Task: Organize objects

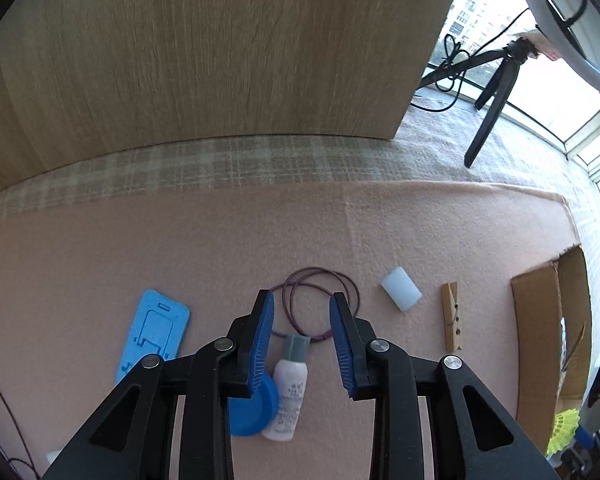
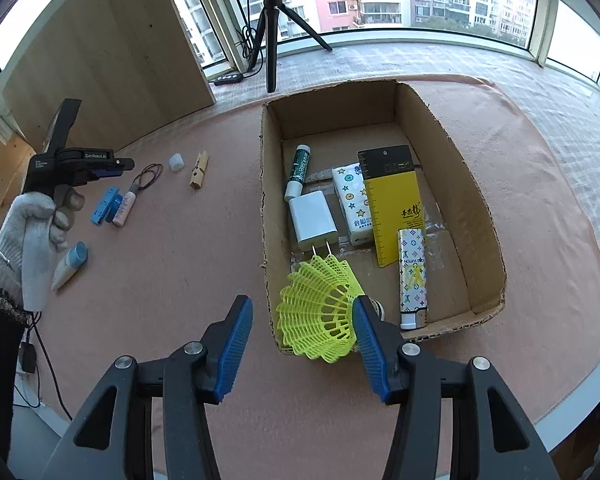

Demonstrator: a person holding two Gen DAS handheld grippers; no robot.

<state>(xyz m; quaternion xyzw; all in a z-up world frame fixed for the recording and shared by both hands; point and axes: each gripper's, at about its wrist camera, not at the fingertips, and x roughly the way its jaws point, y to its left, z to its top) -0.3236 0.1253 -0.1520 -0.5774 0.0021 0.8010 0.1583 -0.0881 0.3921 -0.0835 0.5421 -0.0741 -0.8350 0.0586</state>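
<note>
Left gripper [image 1: 302,300] above the pink mat [image 1: 140,248], jaws apart and clamped on nothing, a small white bottle [image 1: 290,392] with a grey cap lying between them, beside a blue disc [image 1: 256,408] and a purple cord loop [image 1: 320,300]. Right gripper [image 2: 302,316] likewise parted and empty, by the near wall of the cardboard box [image 2: 452,152], just beside a yellow shuttlecock [image 2: 320,316] inside it.

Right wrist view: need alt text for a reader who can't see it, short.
An open cardboard box on a pink mat holds a yellow shuttlecock, white charger, tissue pack, yellow card, lighter and green tube. The right gripper hangs open, empty, near the box. Far left, a gloved hand holds the left gripper above loose items.
</note>
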